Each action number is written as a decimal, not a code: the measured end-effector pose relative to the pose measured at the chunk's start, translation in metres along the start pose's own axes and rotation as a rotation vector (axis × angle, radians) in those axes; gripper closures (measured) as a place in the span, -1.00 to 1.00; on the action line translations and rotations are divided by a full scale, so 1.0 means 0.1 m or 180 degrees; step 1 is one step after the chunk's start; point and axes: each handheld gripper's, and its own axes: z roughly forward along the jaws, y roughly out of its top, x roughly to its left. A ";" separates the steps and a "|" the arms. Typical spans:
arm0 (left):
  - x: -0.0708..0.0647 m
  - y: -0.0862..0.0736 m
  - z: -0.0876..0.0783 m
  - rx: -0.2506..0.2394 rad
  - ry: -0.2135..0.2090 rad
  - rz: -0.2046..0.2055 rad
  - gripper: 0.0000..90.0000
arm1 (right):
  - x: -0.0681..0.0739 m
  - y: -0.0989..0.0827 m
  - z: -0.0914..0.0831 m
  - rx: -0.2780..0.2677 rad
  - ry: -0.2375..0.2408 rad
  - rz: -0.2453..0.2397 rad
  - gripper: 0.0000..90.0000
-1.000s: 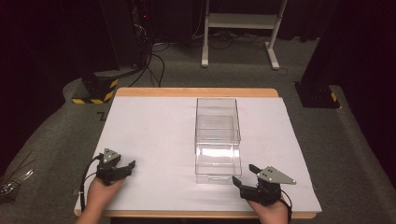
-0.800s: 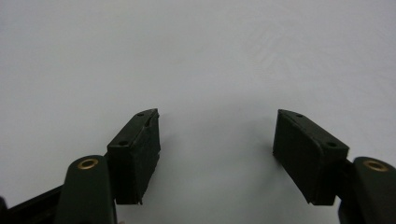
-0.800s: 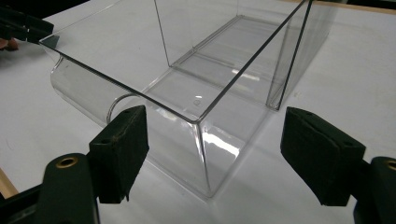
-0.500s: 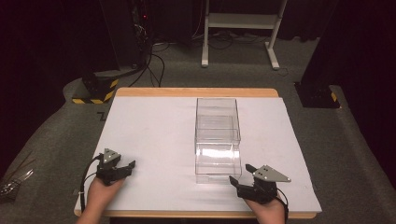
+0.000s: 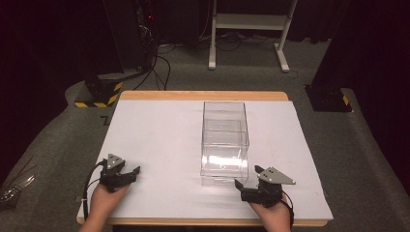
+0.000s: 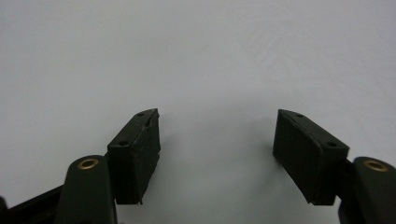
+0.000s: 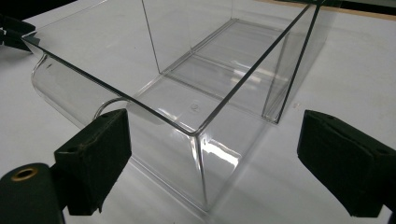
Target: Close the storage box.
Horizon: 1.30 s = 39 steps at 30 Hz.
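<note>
A clear plastic box point(image 5: 225, 142) stands upright on the white surface point(image 5: 159, 140), its open top facing up. The right tool point(image 5: 247, 180) sits just beside the box's near right corner, its jaws having just opened; they stand spread wide, the corner in front of them, pads clear of it. The left tool point(image 5: 131, 172) rests well to the left of the box, jaws spread over bare surface, holding nothing.

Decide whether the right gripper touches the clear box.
Apart: the right gripper view shows the right gripper open, white table between its pads and the clear box.
</note>
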 end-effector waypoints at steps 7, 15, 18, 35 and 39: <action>0.00 0.00 0.00 0.0006 -0.0014 -0.0018 -0.29 | -0.02 0.01 0.04 -0.0012 -0.0024 0.0015 -0.77; 0.00 0.00 0.00 -0.0002 0.0001 0.0003 -0.30 | -0.06 0.05 0.09 -0.0015 -0.0087 0.0010 -0.78; 0.00 0.00 0.00 -0.0001 0.0000 -0.0001 -0.30 | -0.07 0.05 0.11 -0.0016 -0.0120 0.0021 -0.77; 0.00 0.00 0.00 0.0010 -0.0003 0.0011 -0.30 | -0.11 0.10 0.23 -0.0011 -0.0186 0.0028 -0.78; 0.00 0.00 0.00 0.0009 0.0000 0.0016 -0.30 | -0.13 0.13 0.28 -0.0007 -0.0193 0.0047 -0.78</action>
